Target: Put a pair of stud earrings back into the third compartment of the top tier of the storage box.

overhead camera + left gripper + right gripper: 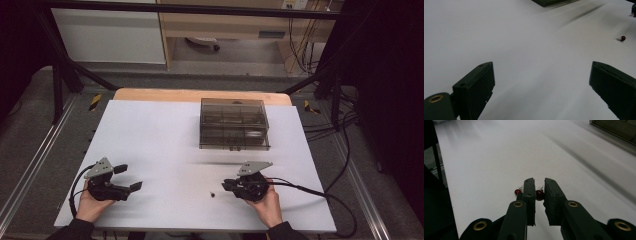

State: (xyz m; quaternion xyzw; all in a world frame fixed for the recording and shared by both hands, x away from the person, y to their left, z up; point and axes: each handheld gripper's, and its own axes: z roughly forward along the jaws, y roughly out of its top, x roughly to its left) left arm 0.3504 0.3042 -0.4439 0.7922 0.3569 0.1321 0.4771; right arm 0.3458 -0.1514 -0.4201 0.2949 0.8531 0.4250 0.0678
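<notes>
On the white table sheet (pixel 165 145), at the left, the left gripper (pixel 131 178) rests with jaws spread wide, holding nothing. Further right lies a tiny dark-red bead-like part with a clear tip (pixel 622 38), loose, just beside the right gripper (pixel 539 188). That gripper is clenched on a second small red bead (pixel 539 194), pinched between the pad tips. It looks light, hard, round and slippery, so a centred pinch across its middle seems safest. A smoky transparent plastic compartment box (pixel 234 125) stands beyond.

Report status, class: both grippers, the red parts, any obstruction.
Right gripper shut on a red part. Left gripper open, empty. Second red part on the white table. Box beyond; nothing in the way.
</notes>
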